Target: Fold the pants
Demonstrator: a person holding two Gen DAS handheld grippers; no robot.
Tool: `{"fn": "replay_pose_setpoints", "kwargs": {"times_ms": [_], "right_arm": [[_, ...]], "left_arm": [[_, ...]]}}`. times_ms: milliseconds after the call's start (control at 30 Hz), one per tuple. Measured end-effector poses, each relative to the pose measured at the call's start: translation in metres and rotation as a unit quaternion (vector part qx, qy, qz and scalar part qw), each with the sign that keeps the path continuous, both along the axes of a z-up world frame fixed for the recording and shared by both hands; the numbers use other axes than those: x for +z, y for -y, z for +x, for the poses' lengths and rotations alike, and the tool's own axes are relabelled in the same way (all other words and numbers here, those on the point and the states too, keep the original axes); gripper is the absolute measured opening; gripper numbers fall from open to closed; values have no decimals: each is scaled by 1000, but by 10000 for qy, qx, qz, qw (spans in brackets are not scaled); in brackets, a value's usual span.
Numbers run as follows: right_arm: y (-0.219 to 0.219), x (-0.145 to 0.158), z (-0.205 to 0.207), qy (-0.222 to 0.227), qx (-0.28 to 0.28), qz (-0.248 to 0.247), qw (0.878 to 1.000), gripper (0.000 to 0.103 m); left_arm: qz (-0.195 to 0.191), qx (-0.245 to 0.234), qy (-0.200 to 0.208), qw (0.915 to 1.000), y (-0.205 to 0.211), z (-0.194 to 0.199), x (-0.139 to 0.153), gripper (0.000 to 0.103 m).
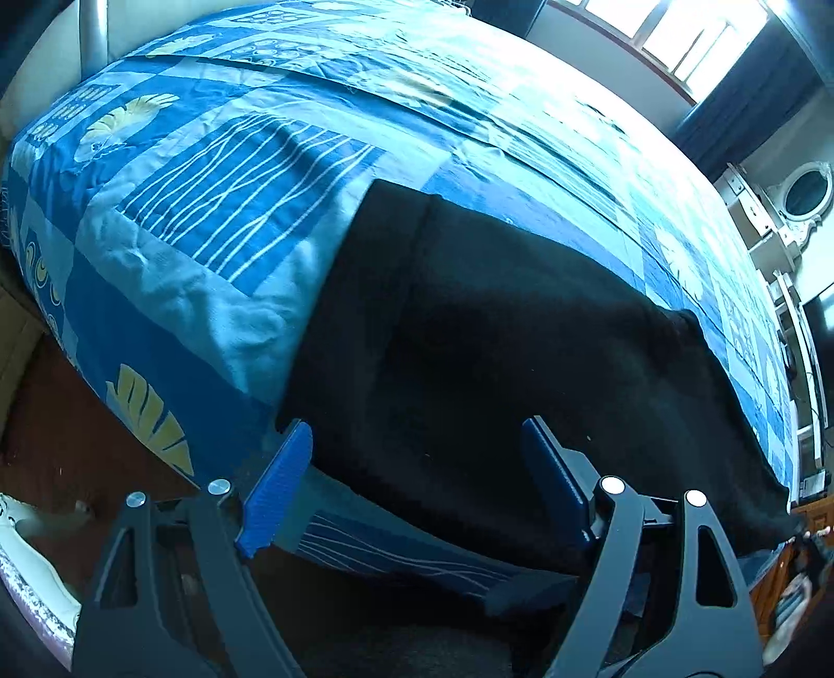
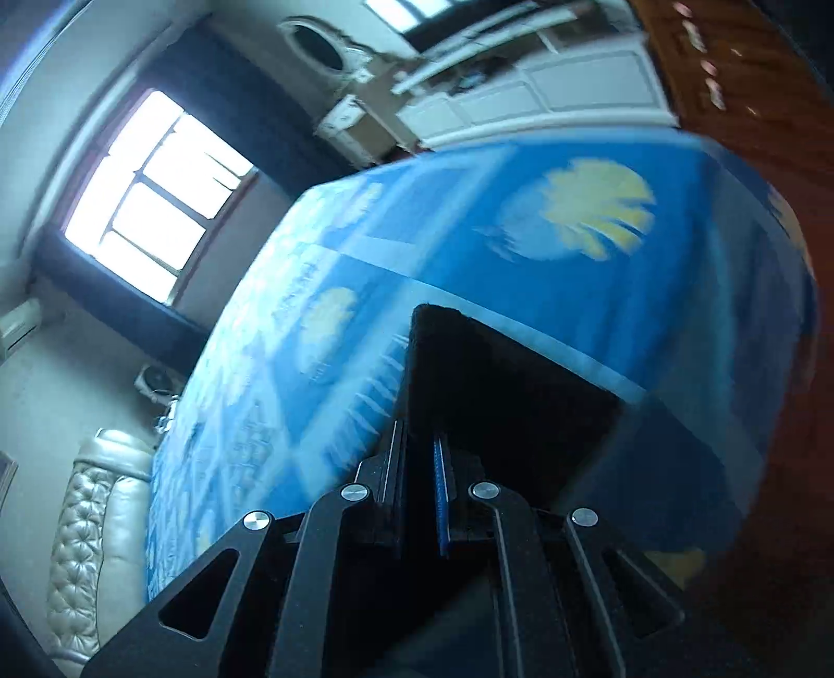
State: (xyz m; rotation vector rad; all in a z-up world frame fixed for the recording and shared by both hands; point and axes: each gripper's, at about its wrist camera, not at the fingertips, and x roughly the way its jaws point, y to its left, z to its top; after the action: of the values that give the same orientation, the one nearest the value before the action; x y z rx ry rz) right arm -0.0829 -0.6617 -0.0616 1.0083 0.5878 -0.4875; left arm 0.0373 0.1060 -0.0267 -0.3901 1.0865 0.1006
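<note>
Black pants (image 1: 495,339) lie mid-frame on the blue bedspread (image 1: 208,219); left gripper (image 1: 417,443) gapes wide, empty; right gripper (image 2: 419,443) is clamped on the pants' edge

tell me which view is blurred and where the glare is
Right wrist view: motion blur smears the bedspread and cupboards, and the window is blown out white. Left wrist view: sharp, but window glare washes out the far bedspread, and the black pants show almost no detail.
</note>
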Motion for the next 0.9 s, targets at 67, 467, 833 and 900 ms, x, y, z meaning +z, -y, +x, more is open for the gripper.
{"fn": "replay_pose_setpoints", "kwargs": {"times_ms": [67, 467, 833, 900], "right_arm": [[4, -25, -12, -67, -114, 282, 9995, 9], [30, 34, 7, -294, 336, -1030, 9937, 35], [31, 15, 129, -1330, 2066, -1838, 9518, 40], [30, 5, 136, -1500, 2161, -1900, 9459, 40]], "left_arm": [[43, -18, 9, 10000, 4, -1, 0, 83], [57, 170, -96, 9998, 2, -3, -4, 83], [149, 337, -222, 9991, 3, -6, -7, 83], [129, 386, -268, 9988, 2, -6, -9, 83]]}}
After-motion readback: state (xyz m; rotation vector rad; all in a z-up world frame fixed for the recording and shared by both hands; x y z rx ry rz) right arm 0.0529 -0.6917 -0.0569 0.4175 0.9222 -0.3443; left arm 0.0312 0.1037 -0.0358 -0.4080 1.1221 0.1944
